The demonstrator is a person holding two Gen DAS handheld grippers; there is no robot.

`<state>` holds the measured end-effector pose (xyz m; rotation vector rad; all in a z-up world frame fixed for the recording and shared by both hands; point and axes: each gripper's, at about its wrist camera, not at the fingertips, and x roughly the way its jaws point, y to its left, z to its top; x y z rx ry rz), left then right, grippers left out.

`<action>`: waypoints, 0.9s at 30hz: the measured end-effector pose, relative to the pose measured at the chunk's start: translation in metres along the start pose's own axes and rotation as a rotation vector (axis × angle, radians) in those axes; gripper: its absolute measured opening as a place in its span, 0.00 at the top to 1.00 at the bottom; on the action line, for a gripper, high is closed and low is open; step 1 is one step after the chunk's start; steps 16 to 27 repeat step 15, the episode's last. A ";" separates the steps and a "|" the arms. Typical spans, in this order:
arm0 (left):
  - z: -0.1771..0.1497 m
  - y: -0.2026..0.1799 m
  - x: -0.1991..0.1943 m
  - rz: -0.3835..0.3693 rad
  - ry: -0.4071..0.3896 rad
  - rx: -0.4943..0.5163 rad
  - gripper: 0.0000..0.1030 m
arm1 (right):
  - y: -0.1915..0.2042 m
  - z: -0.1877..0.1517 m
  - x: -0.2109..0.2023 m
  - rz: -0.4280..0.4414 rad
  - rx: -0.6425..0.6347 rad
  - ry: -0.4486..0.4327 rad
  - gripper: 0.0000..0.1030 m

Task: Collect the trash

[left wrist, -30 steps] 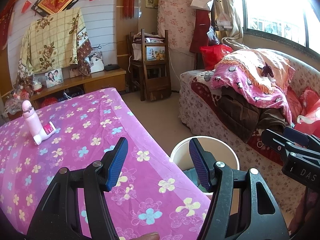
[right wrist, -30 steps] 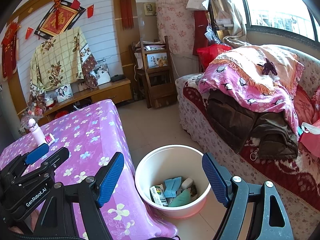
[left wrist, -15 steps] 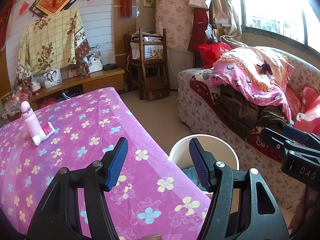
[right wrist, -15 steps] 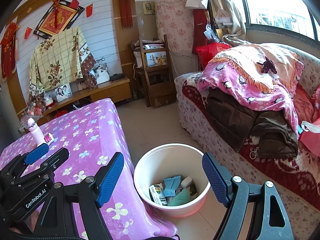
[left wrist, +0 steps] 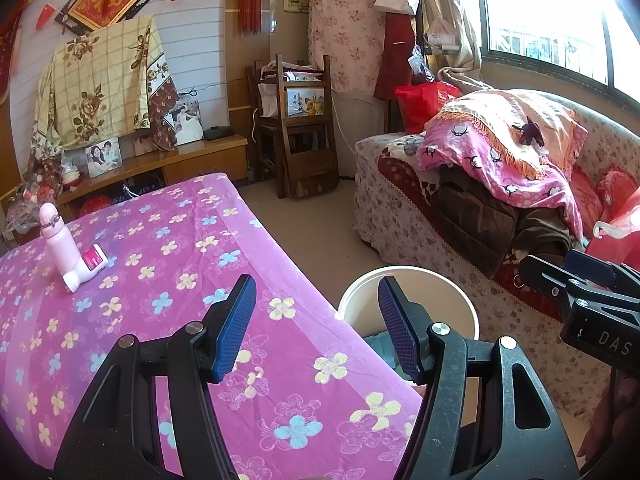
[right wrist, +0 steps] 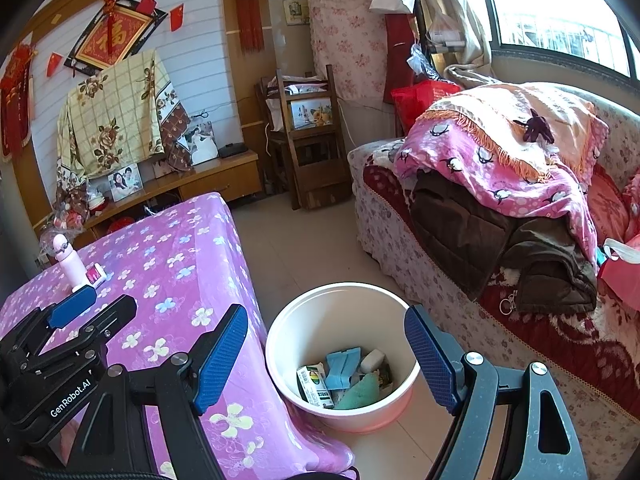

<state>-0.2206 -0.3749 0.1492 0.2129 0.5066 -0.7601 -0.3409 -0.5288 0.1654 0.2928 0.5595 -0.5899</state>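
Sunlit window (left wrist: 552,20), floral sofa (left wrist: 400,216)

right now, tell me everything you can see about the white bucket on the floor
The round white plastic bucket stands upright and open-topped on the pale tiled floor, between the table draped in the purple flowered cloth and the floral sofa. The cloth's hanging edge lies right beside its left wall; actual contact is unclear. Its base looks faintly pink. Inside lie a small green and white carton, a blue folded piece, a green cloth-like piece and a pale rounded lump.
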 end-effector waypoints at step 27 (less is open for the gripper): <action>-0.007 0.016 -0.001 0.029 -0.013 -0.022 0.39 | 0.018 -0.003 0.011 0.017 -0.039 0.030 0.24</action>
